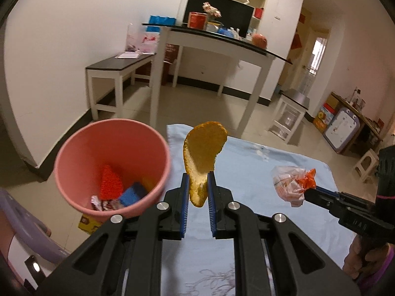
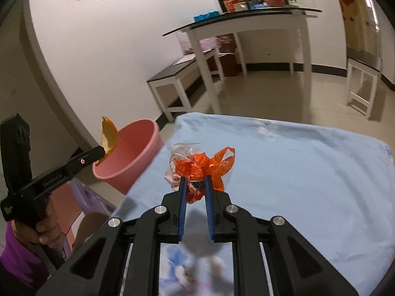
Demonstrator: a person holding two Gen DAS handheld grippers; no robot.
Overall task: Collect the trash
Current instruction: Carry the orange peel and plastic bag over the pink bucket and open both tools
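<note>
White walls, a tiled floor and white-legged tables fill the background, and nearest the cameras lies a pale blue cloth (image 1: 259, 170) spread over a flat surface. Going left to right in the left wrist view: at nine o'clock a pink bucket (image 1: 74, 153) stands off the cloth's left edge, already holding a red scrap, a blue block and a wrapper. At the centre the left gripper (image 1: 198, 187) is clenched on the lower end of an orange peel (image 1: 205, 148), which stands up between the blue pads, clear of the cloth. At three o'clock the right gripper (image 1: 307, 192) pinches a crumpled plastic bag (image 1: 288, 185), clear with orange print, also lifted off the cloth.

What could go wrong, as I judge it: the peel is caught only by its narrow tail, so a quick swing toward the bucket could let it pivot or slip out short of the rim. The bag is limp and springy, and may cling to a pad on release and miss the bucket. Both hands head for one opening at nine o'clock, so the grippers could knock together.

Only the left wrist view looks down into the bucket and shows its contents. Only the right wrist view shows the bag's orange knot squeezed between the right gripper's pads (image 2: 183, 192), and the hand (image 2: 47, 231) in a purple sleeve at eight o'clock holding the left gripper's handle
</note>
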